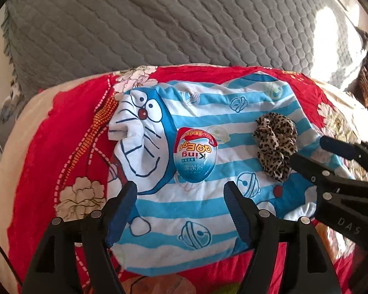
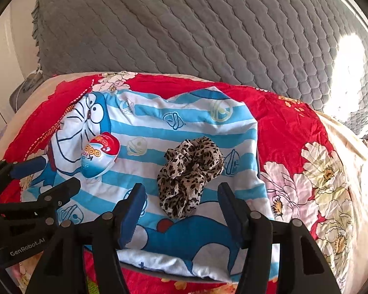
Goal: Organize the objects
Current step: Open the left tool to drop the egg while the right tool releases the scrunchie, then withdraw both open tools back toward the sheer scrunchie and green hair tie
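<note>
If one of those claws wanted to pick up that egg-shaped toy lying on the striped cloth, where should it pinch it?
Probably across the middle of the egg, at its widest part, coming down from above. It lies on its side on the soft striped cloth, with its long axis running away from the left gripper, whose jaws stand open right before it. Pinching either tapered end would likely let the smooth shell slip out.

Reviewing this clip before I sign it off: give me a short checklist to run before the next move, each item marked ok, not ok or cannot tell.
1. Left gripper empty, jaws apart: ok.
2. Right gripper empty, jaws apart: ok.
3. Toy egg lying free on the striped cartoon cloth, clear of both grippers: ok.
4. Leopard-print scrunchie free on the same cloth, not pinched: ok.
5. Egg and scrunchie apart, not touching: ok.
6. A container or spot meant for them: cannot tell, none in view.
</note>
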